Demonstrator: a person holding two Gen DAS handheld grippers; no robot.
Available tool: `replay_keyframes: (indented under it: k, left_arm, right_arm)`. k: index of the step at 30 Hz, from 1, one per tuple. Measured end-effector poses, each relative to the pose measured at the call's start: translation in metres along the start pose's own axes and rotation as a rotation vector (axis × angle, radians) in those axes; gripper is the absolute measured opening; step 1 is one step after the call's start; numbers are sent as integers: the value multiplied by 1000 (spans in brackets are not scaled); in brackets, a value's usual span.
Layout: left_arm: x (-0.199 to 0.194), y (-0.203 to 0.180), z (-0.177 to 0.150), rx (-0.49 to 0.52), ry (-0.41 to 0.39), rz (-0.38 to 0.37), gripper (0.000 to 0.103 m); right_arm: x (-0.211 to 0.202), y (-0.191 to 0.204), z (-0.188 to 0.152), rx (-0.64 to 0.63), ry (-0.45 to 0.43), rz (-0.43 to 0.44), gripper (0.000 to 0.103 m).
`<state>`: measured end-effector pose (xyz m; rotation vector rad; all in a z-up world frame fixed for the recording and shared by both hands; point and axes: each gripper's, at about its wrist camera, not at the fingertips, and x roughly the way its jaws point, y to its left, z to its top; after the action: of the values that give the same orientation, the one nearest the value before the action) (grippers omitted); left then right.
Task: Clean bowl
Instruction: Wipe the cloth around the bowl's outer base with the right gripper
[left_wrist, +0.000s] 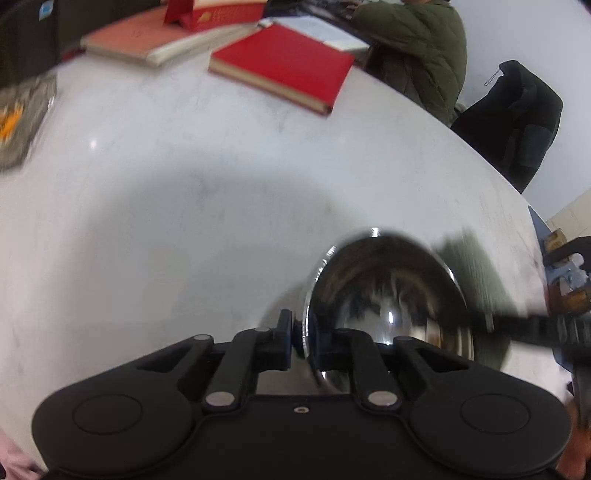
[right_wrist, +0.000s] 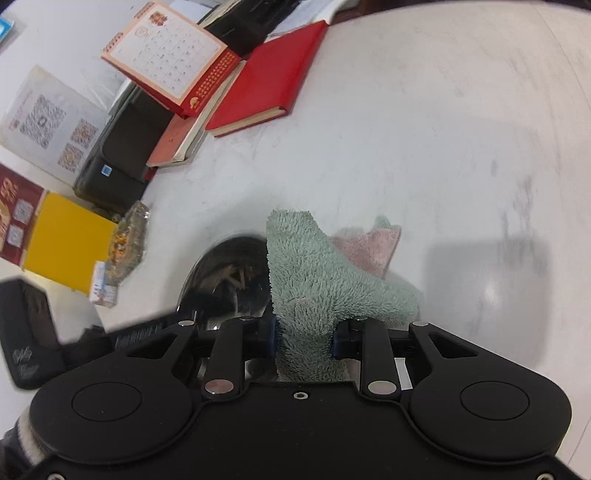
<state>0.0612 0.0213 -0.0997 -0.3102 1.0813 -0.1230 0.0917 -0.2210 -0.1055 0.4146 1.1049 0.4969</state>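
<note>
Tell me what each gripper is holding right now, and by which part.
The left gripper pinches the steel bowl by its rim. The right gripper clamps the green cloth at a bunched fold near its lower end.

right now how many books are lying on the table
2. A bright red book lies closed at the far side of the table. A paler red book lies beside it, under the desk calendar. More may be hidden in the clutter behind.

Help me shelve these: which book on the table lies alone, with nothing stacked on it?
The bright red book, flat with a bare cover; the paler orange book beside it carries the desk calendar.
</note>
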Motion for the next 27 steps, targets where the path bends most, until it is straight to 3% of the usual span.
replay_keyframes:
  k: [4, 8, 9, 11, 12, 13, 17, 21, 24, 27]
  left_arm:
    - [-4, -8, -3, 75, 34, 15, 20]
    - [-15, -7, 16, 145, -31, 55, 38]
    - [-14, -7, 23, 168, -29, 56, 39]
    - [-4, -7, 30, 192, -8, 38, 36]
    - [1, -7, 32, 199, 2, 26, 20]
    - [7, -6, 32, 191, 21, 11, 16]
    - [12, -8, 22, 135, 30, 1, 14]
    - [10, -7, 10, 31, -3, 16, 15]
    - [10, -6, 8, -9, -2, 9, 16]
    - [10, -5, 9, -15, 1, 5, 16]
  right_arm:
    - [11, 13, 15, -107, 40, 0, 21]
    - [10, 25, 16, -206, 74, -7, 21]
    - [9, 26, 16, -214, 79, -8, 21]
    - [8, 27, 17, -233, 93, -11, 21]
    - [8, 27, 18, -241, 98, -12, 21]
    - [8, 28, 19, -249, 101, -13, 21]
    - [12, 34, 27, -286, 96, -24, 21]
    - [8, 45, 29, -335, 57, -33, 28]
    - [-8, 44, 22, -303, 15, -23, 40]
    - [-23, 36, 17, -240, -19, -15, 41]
